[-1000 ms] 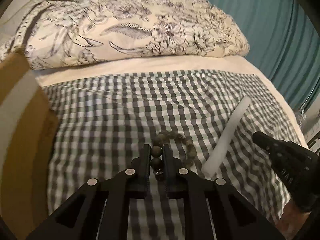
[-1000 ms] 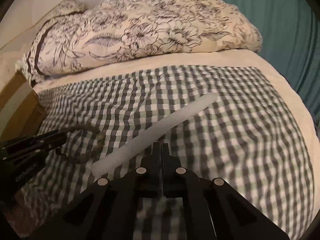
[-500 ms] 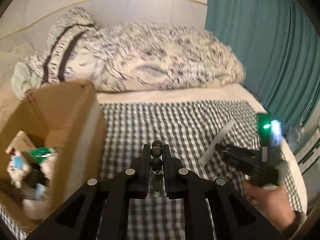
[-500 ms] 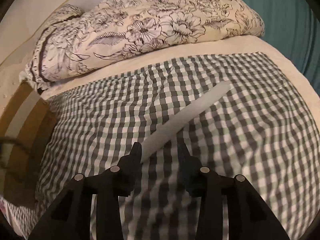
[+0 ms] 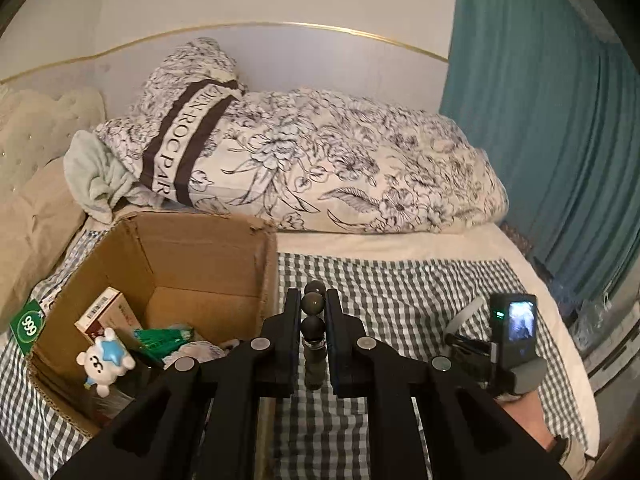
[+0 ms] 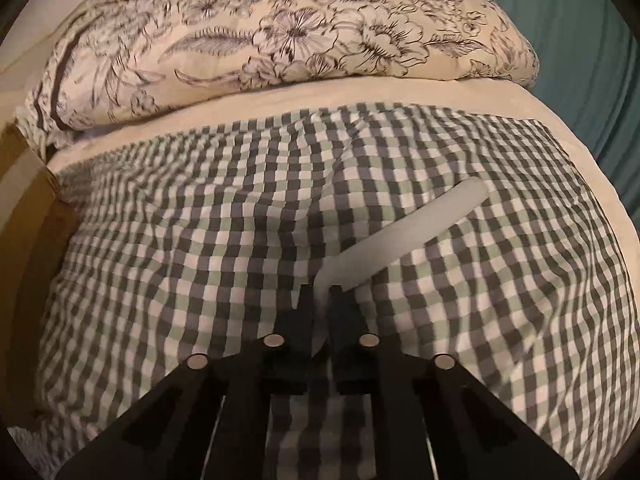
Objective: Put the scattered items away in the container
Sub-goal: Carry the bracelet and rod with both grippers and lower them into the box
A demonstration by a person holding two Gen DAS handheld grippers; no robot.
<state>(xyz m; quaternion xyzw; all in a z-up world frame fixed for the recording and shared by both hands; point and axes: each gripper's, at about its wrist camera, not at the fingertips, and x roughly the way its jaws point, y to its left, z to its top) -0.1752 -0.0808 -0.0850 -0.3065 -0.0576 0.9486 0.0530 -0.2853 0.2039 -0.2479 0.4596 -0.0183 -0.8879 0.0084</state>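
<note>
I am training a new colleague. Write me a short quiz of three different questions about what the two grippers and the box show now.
1. True or false: the left gripper is shut on the bead bracelet.
2. Which thing is between the right gripper's fingers? A) white foam strip B) green packet C) toy bear
3. Fill in: the cardboard box stands on the ____ side of the left wrist view.

Key
1. True.
2. A, the white foam strip; the jaws have just been closing on its near end.
3. Left.
</note>
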